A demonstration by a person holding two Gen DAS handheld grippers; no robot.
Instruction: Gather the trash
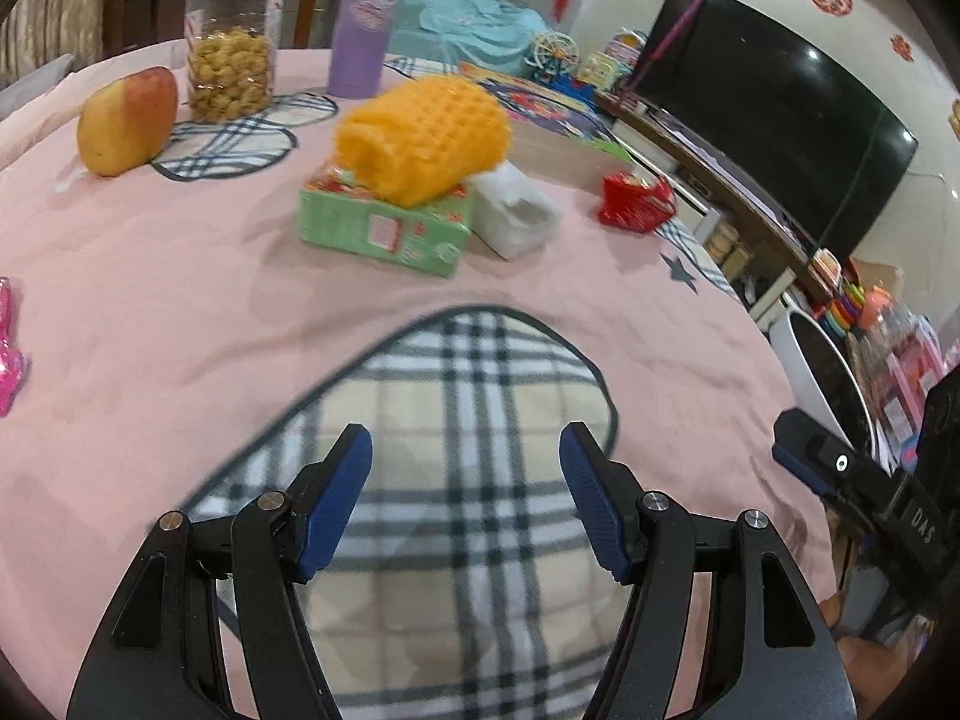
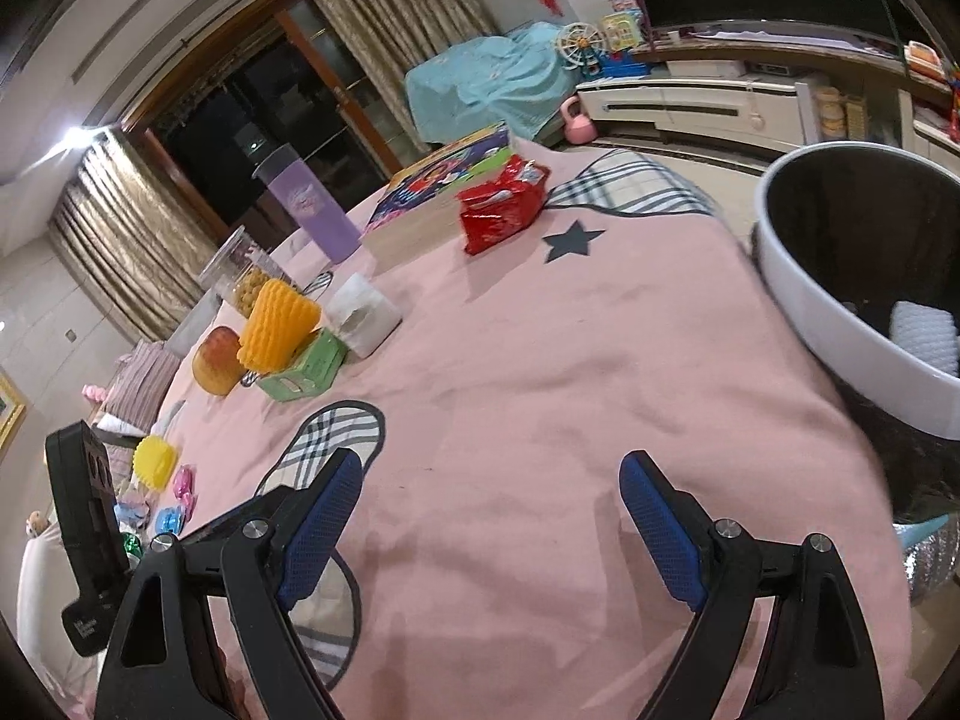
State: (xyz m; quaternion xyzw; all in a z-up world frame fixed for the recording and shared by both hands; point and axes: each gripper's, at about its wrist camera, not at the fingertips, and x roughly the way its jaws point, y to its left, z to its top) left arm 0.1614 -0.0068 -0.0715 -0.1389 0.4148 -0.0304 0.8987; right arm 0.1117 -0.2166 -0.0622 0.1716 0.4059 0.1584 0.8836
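My left gripper [image 1: 467, 444] is open and empty over a plaid patch of the pink tablecloth [image 1: 180, 276]. My right gripper [image 2: 489, 474] is open and empty above the cloth. A white bin [image 2: 840, 324] stands off the table's right edge; a white foam piece [image 2: 924, 336] lies inside. The bin also shows in the left wrist view [image 1: 822, 378]. A red snack wrapper [image 1: 637, 202] [image 2: 501, 204] lies far right. An orange foam net [image 1: 420, 132] [image 2: 277, 324] rests on a green box [image 1: 384, 228] [image 2: 306, 369], beside a white packet [image 1: 516, 216] [image 2: 363, 312].
A mango [image 1: 127, 120], a clear snack jar [image 1: 231, 48], a purple bottle [image 1: 363, 30] and a picture box [image 2: 444, 180] stand at the back. Pink wrappers [image 1: 9, 348] lie at the left edge. A yellow foam piece [image 2: 157, 461] and small coloured wrappers [image 2: 171, 516] lie left.
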